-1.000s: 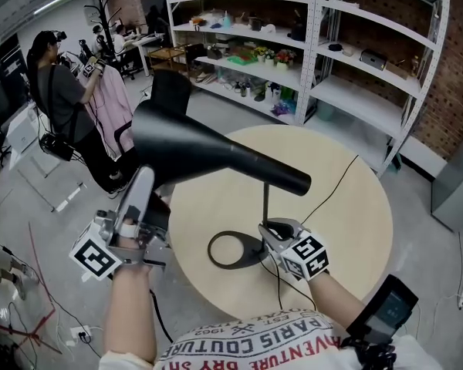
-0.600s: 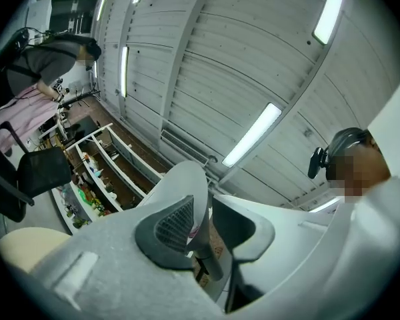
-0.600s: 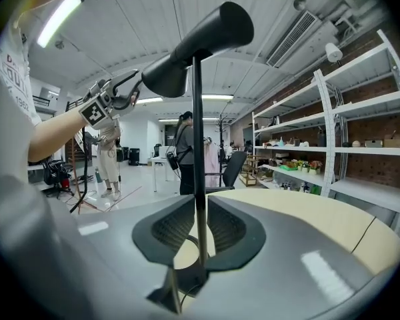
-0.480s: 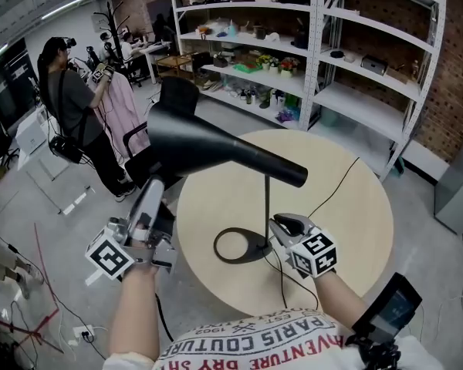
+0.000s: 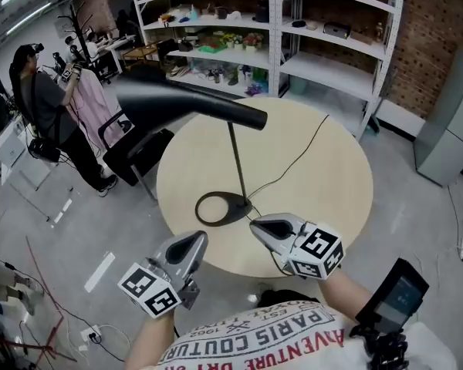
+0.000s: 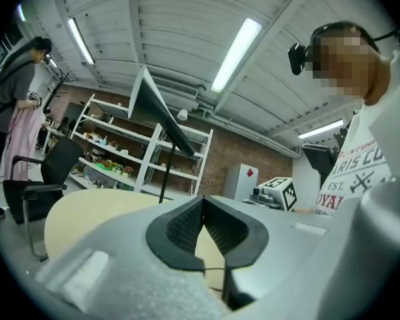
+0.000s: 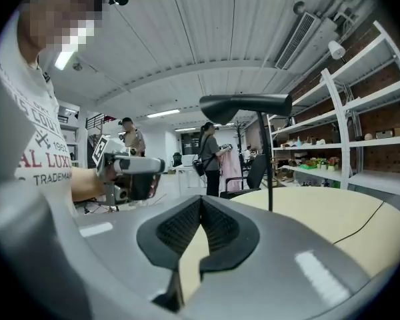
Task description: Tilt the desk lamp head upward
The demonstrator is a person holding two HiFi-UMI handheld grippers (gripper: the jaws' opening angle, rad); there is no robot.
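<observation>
The head camera sits high above the person and looks steeply down on the round surface. The left gripper and right gripper lie at its lower edge, with the desk lamp beyond. Each gripper camera rides low, close behind its own jaws. The left one faces across the surface toward the shelves, apparently tilted up, as ceiling fills much of its frame. The right one faces the desk lamp and the left gripper. All three views share desk lamp, surface and shelves.

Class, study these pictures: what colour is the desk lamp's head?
The lamp head is plain black, with no pattern. It shows best in the head view.
</observation>
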